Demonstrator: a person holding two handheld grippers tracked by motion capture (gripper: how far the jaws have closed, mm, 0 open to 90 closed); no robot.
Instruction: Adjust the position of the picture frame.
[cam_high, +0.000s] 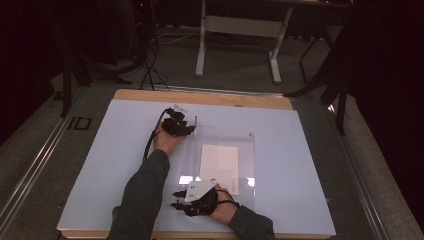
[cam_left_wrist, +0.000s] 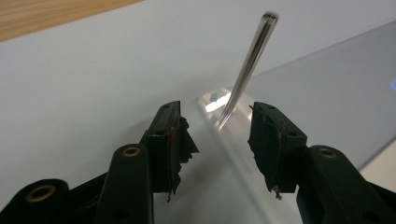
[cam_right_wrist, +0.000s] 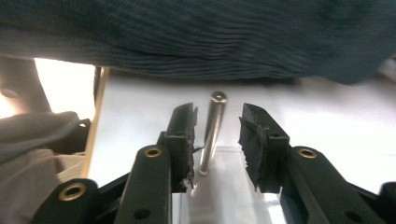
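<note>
— Where the sleeve (cam_right_wrist: 196, 37) crosses the right gripper (cam_right_wrist: 217, 135) view, what lies behind?
— Hidden. A thin metal pin (cam_right_wrist: 211, 133) rises between its parted jaws, untouched.
— And the left gripper (cam_left_wrist: 217, 140)?
— Jaws apart around another pin (cam_left_wrist: 247, 60) on the clear sheet (cam_high: 220, 160), whose edges barely show.

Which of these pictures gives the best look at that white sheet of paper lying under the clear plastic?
The high view: the whole white paper shows there under the clear plastic sheet. The left gripper view catches what may be its corner at the lower right edge; the right gripper view faces a metal pin instead.
</note>
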